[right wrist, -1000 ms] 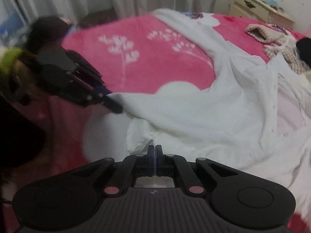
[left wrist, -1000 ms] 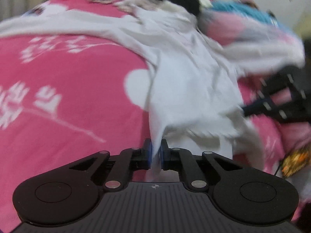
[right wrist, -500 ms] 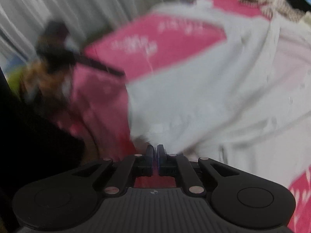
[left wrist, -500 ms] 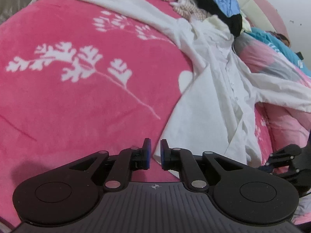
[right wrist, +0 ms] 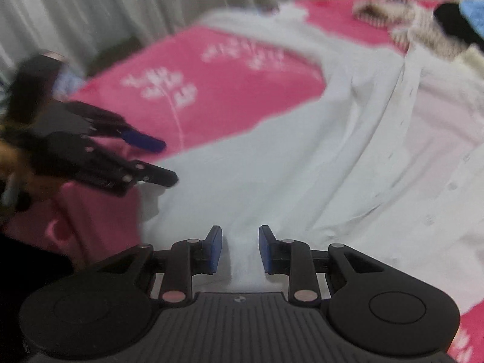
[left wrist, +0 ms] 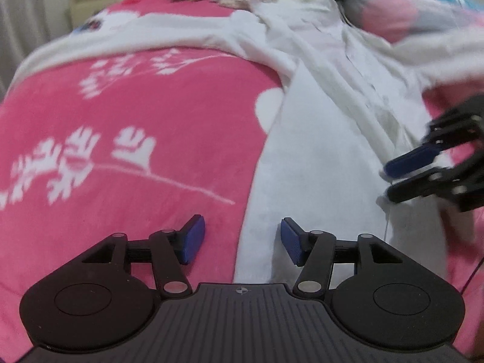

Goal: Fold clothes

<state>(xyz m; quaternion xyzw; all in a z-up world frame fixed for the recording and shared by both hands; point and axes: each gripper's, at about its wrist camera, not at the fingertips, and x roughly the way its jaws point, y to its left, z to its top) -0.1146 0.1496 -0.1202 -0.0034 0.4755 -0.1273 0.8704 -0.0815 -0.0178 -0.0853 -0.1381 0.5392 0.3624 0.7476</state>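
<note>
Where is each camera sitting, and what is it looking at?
Left wrist: on the left hand-held gripper, jaws open, looking down at the white shirt and pink blanket.
Right wrist: on the right hand-held gripper, jaws open over the shirt.
Shared: shirt, blanket, and each shows the other gripper; both have just been opening.

white shirt (right wrist: 302, 166) on pink blanket (right wrist: 211, 96), right claw (right wrist: 240, 249) parted

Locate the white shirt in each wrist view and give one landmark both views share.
Left wrist: white shirt runs from top centre down to the open left gripper.
Right wrist: shirt fills centre and right.
Shared landmark: white branch print on the pink blanket.
</note>
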